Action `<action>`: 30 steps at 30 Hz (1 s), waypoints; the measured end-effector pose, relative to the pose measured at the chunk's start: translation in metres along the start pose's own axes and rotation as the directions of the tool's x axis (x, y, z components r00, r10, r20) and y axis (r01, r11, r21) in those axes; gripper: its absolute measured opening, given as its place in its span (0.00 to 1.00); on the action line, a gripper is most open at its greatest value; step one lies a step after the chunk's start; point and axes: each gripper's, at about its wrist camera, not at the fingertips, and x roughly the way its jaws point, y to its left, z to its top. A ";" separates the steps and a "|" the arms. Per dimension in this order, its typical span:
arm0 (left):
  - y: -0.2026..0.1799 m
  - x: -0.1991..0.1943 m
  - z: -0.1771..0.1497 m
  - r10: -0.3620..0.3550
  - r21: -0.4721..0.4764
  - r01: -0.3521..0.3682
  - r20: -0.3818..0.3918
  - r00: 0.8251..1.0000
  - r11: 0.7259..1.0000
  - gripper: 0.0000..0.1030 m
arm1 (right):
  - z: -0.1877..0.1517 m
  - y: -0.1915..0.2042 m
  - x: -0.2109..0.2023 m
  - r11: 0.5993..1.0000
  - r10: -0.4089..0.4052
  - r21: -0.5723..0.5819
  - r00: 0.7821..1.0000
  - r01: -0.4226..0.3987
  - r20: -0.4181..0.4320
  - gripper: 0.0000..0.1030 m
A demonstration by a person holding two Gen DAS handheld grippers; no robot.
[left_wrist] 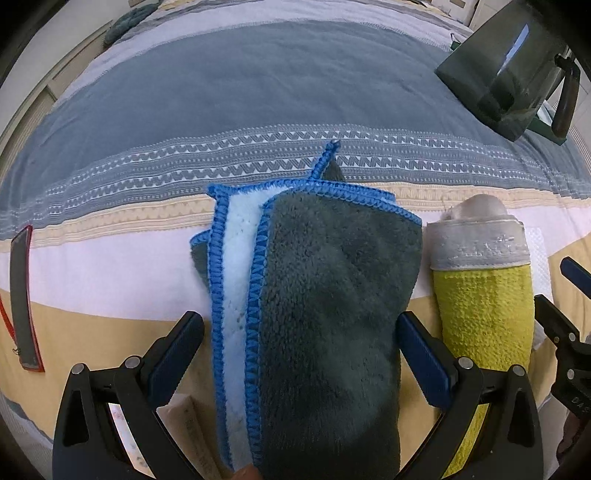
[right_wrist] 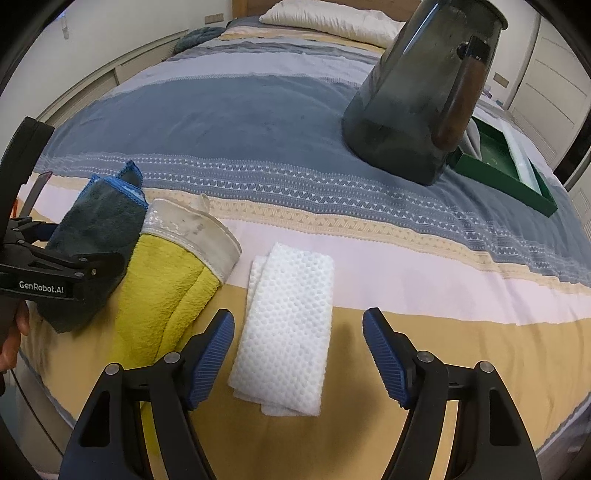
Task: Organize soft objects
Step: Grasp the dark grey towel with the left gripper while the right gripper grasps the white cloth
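Note:
A folded dark grey cloth with blue stitched edges (left_wrist: 332,295) lies on the bed between the spread fingers of my open left gripper (left_wrist: 299,332). It also shows in the right wrist view (right_wrist: 96,240). Beside it on the right lies a folded yellow towel with a white band (left_wrist: 484,295), also seen in the right wrist view (right_wrist: 173,280). A folded white dimpled cloth (right_wrist: 288,325) lies just ahead of my open right gripper (right_wrist: 299,332), between its fingers. The left gripper's body (right_wrist: 48,273) shows at the left of the right wrist view.
The striped bedspread (right_wrist: 258,122) covers the bed. A dark glass jug with a brown handle (right_wrist: 424,92) stands at the back right, next to a green tray (right_wrist: 509,166). A dark flat strip with a red edge (left_wrist: 22,295) lies at the left. A pillow (right_wrist: 332,18) lies far back.

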 end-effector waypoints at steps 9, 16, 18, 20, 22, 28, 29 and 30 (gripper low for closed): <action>0.001 0.012 0.006 -0.004 0.008 0.005 -0.016 1.000 1.000 0.99 | 0.007 0.003 0.022 1.000 0.004 0.000 0.999 -0.004 -0.036 0.67; 0.001 0.016 0.005 -0.004 0.013 0.004 -0.024 1.000 1.000 0.99 | 0.013 0.008 0.041 1.000 0.013 0.008 0.998 -0.013 -0.061 0.65; -0.001 0.018 0.004 0.001 0.018 0.000 -0.023 1.000 1.000 0.99 | 0.013 0.008 0.045 1.000 0.013 0.015 0.998 -0.012 -0.066 0.66; -0.001 0.019 0.003 0.003 0.018 -0.002 -0.024 1.000 1.000 0.99 | 0.013 0.009 0.049 1.000 0.011 0.015 0.998 -0.010 -0.070 0.67; -0.003 0.019 0.008 0.006 0.015 -0.005 -0.026 1.000 1.000 0.99 | 0.014 0.010 0.053 1.000 0.007 0.015 0.997 -0.006 -0.074 0.67; -0.009 0.021 0.008 0.030 0.024 -0.030 -0.021 0.999 0.999 0.99 | 0.013 0.011 0.057 1.000 -0.005 0.010 0.997 0.006 -0.072 0.77; -0.009 0.021 0.008 0.034 0.025 -0.033 -0.022 0.999 0.999 0.99 | 0.012 0.011 0.058 1.000 -0.011 0.007 0.997 0.011 -0.075 0.82; -0.011 0.021 0.008 0.036 0.026 -0.036 -0.022 0.999 0.999 0.99 | 0.012 0.010 0.062 1.000 -0.017 0.008 0.996 0.018 -0.092 0.98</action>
